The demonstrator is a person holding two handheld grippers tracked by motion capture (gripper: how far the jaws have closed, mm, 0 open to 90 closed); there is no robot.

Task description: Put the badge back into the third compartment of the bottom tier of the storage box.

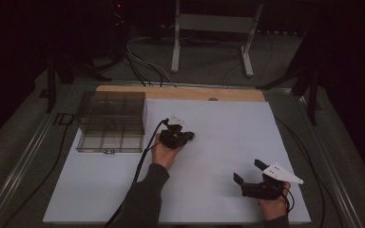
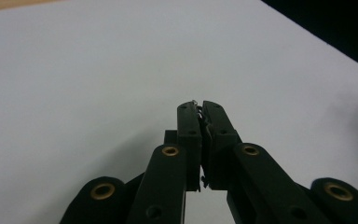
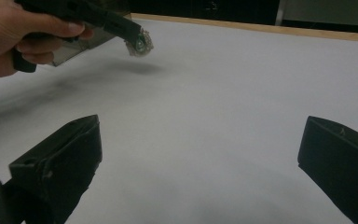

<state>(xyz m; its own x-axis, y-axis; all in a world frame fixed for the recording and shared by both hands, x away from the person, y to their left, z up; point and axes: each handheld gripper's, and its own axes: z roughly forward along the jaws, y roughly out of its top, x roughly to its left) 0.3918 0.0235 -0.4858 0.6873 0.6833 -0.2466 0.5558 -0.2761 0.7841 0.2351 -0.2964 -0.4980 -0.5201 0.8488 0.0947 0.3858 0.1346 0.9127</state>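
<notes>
The left gripper point(image 2: 199, 106) is clamped on a small, thin, glinting object point(image 3: 139, 43), which appears light and easily dropped; pinch it centrally. The right gripper point(image 3: 200, 154) has its jaws apart and holds nothing.

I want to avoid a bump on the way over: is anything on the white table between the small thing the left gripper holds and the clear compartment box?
Nothing visible. The left gripper, shut on the small silvery object, has bare white table between it and the clear compartment box.

The matt white paper-like table sheet point(image 1: 228, 142) looks smooth; the clear smoky plastic compartment box point(image 1: 110, 121) is glossy; the pale wooden board edge point(image 1: 180, 93) is matt.
</notes>
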